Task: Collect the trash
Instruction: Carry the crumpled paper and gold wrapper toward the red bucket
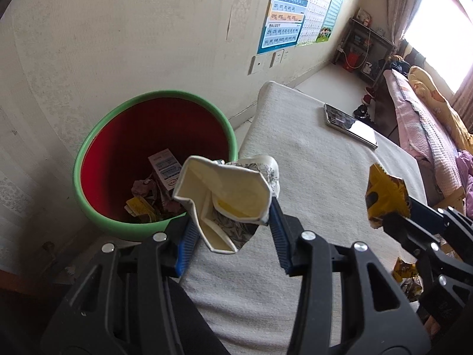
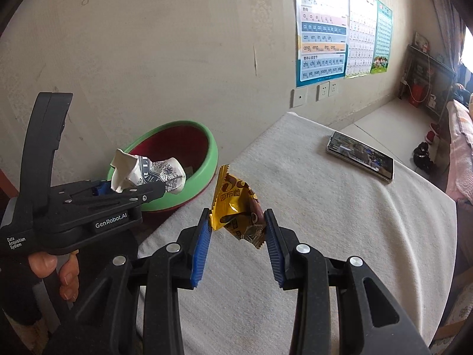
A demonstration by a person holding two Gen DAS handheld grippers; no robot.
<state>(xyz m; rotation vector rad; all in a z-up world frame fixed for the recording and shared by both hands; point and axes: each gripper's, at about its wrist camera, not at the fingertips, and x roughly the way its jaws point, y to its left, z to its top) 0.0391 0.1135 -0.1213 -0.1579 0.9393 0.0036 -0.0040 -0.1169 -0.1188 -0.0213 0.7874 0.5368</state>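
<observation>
The left gripper's fingers are clamped on a crumpled paper cup beside the bin rim; the right gripper pinches a yellow wrapper farther from the bin. Release is best delayed until each piece is held over the bin's mouth.

The left wrist view looks forward and steeply down along the left gripper, so near that its two blue-padded fingers fill the lower frame. Ahead and slightly left of that gripper sits the green bin, seen from above into its red inside; the right gripper enters from the right edge.

The right wrist view looks forward and down along the right gripper, less steeply, with the left gripper off to its left. Both views share the bin, the cloth-covered desk, the phone and the wall posters.
</observation>
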